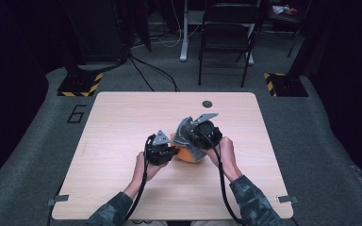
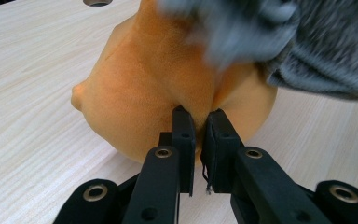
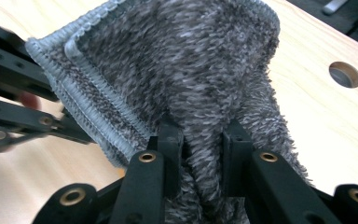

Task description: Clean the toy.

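- Right, the table (image 1: 122, 122) first: pale wood, a dark round hole (image 1: 207, 104) near its far edge, and grey carpet (image 1: 311, 132) around it.
- Out past the table a dark chair (image 1: 226, 33) stands on that carpet.
- Both forearms, in patterned sleeves (image 1: 252, 197), come in from the near edge and meet around the middle of the table.
- The orange soft toy (image 2: 168, 84) lies on the wood between the two hands, a small nub poking out at one side in the left gripper view.
- A fluffy grey cloth (image 3: 182, 70) with a pale stitched hem hangs just over the toy's top and touches it.
- The right gripper (image 3: 199, 140) has its jaws pinched on a fold of that cloth, held up above the toy.
- The left gripper (image 2: 198, 126) sits low beside the toy, jaws nearly together and nipping a pinch of the orange fabric.
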Tool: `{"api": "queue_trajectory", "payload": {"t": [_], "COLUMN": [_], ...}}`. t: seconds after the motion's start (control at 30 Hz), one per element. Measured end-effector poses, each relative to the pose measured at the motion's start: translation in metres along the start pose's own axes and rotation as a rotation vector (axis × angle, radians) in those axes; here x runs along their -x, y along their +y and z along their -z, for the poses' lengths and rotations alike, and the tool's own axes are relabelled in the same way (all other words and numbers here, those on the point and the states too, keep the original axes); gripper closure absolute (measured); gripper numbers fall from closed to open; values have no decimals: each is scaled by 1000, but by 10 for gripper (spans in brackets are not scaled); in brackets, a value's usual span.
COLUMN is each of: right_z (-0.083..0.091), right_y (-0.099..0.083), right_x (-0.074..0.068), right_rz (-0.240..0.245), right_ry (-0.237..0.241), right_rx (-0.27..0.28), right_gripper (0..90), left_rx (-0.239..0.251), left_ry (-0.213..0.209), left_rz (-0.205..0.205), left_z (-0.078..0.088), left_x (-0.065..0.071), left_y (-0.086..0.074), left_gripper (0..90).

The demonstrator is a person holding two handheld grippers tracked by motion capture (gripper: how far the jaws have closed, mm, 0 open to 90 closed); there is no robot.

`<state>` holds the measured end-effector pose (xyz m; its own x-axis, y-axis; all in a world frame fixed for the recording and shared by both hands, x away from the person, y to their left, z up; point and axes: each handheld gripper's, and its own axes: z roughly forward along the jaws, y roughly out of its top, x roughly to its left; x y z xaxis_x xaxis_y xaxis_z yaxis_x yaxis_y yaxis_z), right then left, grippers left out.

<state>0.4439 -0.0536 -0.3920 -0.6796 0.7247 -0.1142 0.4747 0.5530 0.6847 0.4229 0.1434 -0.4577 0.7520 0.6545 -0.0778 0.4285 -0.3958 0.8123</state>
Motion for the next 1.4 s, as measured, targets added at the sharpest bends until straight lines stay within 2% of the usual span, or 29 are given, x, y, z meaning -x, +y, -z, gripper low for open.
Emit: {"api": "queue_trajectory", "payload": {"t": [0.07,0.2,0.3,0.37,0.47,0.5,0.57,0.7,0.77,0.93,1.0,1.17,1.3,1.4], "right_z": [-4,-5,-8,-9,-10,-10,-12,-17,-20,-30,-35,-56,-65,-63], "right_y": [-2,-5,-9,-11,-13,-14,-17,-23,-27,-39,-44,-59,-65,-64], "right_x": [-1,7,14,17,21,22,25,32,36,47,51,56,58,62], "right_rz": [-24,-26,-41,-47,-55,-52,-74,-79,-99,-139,-153,-174,-190,-197], "right_ry": [8,11,21,22,7,2,1,-16,-12,-17,-35,-34,-28,-23], "right_rx": [-21,-23,-44,-58,-69,-88,-91,-122,-136,-178,-206,-272,-298,-299], "right_gripper": [739,739,739,739,740,740,741,741,742,743,743,743,743,743], "left_rx": [5,15,12,9,8,13,11,9,14,13,10,16,21,16], "left_ry": [-5,-6,-7,-10,-8,-10,-4,-9,-7,-2,1,-3,-4,-2], "left_rz": [14,20,13,23,21,25,26,31,28,24,27,40,43,35], "left_z": [-1,-2,-3,-3,-3,-3,-3,-3,-3,-4,-4,-5,-5,-4], "left_x": [-2,-4,-5,-5,-8,-8,-9,-10,-11,-12,-13,-14,-14,-14], "left_y": [-2,-2,-3,-3,-4,-4,-5,-5,-5,-6,-7,-8,-8,-7], "left_gripper": [837,835,833,832,832,831,831,830,830,830,830,830,830,830]}}
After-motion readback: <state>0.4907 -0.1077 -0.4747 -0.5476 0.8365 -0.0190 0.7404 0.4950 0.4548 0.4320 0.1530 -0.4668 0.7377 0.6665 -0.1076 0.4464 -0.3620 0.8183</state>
